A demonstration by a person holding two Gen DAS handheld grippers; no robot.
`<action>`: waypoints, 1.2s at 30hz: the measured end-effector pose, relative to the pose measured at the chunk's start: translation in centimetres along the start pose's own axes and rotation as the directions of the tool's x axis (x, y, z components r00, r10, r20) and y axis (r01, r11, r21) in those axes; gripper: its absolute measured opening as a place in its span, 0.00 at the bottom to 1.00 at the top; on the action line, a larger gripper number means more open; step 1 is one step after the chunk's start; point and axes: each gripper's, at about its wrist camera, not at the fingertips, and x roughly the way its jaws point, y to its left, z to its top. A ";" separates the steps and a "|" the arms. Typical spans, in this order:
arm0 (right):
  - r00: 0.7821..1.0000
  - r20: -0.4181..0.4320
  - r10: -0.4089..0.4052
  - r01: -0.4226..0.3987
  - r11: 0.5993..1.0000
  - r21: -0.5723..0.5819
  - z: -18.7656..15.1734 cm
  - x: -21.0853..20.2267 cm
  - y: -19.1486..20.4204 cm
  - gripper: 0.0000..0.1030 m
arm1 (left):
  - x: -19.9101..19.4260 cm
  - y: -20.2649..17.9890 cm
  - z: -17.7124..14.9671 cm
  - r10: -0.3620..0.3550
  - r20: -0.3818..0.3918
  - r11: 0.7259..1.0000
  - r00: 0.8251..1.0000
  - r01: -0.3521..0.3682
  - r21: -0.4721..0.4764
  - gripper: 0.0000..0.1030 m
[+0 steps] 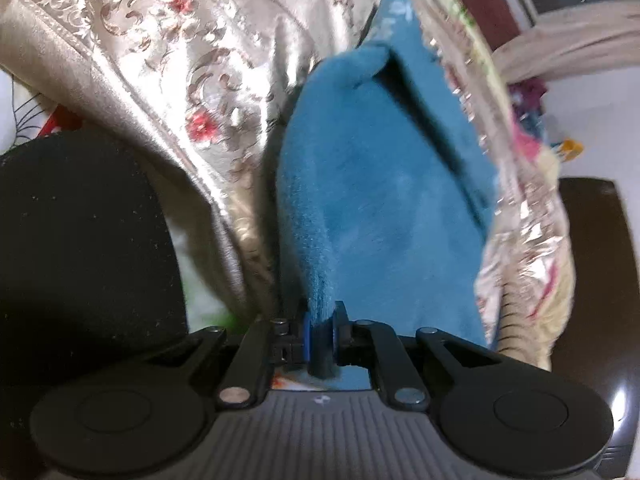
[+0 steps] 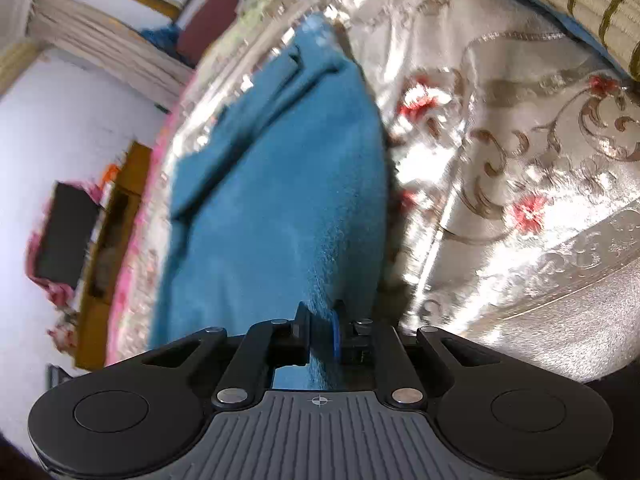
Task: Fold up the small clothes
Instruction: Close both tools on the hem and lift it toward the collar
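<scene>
A shiny cream bedspread point(image 1: 168, 80) patterned with brown scrolls and red flowers is seen covering the bed in both wrist views. On it a teal fleece garment point(image 1: 360, 208) is spread, with a folded flap or sleeve lying along one side; the far end is marked with pale blurred print that cannot be read. A striped woven mat point(image 2: 560, 4) is seen at the bed's upper edge in the right view. The near edge of the garment is pinched by the left gripper point(image 1: 320, 330), its jaws pressed together on the cloth. Another part of that edge is clamped likewise by the right gripper point(image 2: 322, 330)
</scene>
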 end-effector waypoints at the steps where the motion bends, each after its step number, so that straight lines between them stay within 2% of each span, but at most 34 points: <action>1: 1.000 0.014 0.022 -0.022 1.000 0.011 0.0 -0.3 0.2 0.10 | -0.1 0.1 0.1 -0.019 0.006 1.000 1.000 0.019 -0.006 0.14; 3: 0.997 0.035 0.065 -0.066 0.997 0.036 0.2 -0.7 0.4 0.10 | -0.8 0.0 0.5 -0.076 0.023 0.997 0.997 0.077 -0.027 0.14; 7: 0.985 0.088 0.151 -0.157 0.985 0.076 1.0 -1.1 1.5 0.10 | -1.8 -1.5 2.0 -0.204 0.074 0.978 0.976 0.206 -0.023 0.14; 10: 0.965 0.152 0.213 -0.229 0.968 0.100 2.3 -1.3 2.5 0.10 | -1.9 -3.6 3.7 -0.272 0.107 0.962 0.957 0.271 0.020 0.14; 12: 0.948 0.200 0.247 -0.273 0.955 0.114 3.8 -1.2 3.2 0.10 | -1.8 -4.8 5.3 -0.325 0.133 0.946 0.936 0.323 0.039 0.14; 18: 0.909 0.319 0.269 -0.320 0.940 0.118 10.7 1.4 5.1 0.10 | 0.2 -8.7 12.4 -0.439 0.215 0.898 0.872 0.433 0.076 0.14; 22: 0.900 0.365 0.240 -0.307 0.942 0.136 16.1 4.5 5.7 0.10 | 3.3 -11.2 17.6 -0.452 0.260 0.892 0.853 0.440 0.105 0.14; 26: 0.909 0.378 0.176 -0.253 0.953 0.165 20.5 8.8 5.6 0.10 | 6.7 -11.6 22.4 -0.413 0.297 0.910 0.861 0.407 0.083 0.14; 29: 0.927 0.363 0.091 -0.183 0.956 0.228 22.6 12.5 4.4 0.10 | 9.7 -10.1 24.6 -0.341 0.313 0.936 0.887 0.350 0.030 0.14; 31: 0.943 0.332 0.036 -0.127 0.958 0.257 23.8 15.3 3.8 0.10 | 11.6 -9.1 25.5 -0.288 0.310 0.953 0.906 0.303 -0.003 0.14; 33: 0.947 0.321 -0.003 -0.082 0.964 0.253 24.2 16.9 3.9 0.10 | 13.2 -8.4 26.0 -0.245 0.306 0.965 0.920 0.262 -0.016 0.14; 36: 0.944 0.329 -0.020 -0.073 0.961 0.267 24.6 17.9 3.7 0.10 | 13.9 -7.8 26.5 -0.223 0.306 0.970 0.925 0.242 -0.026 0.14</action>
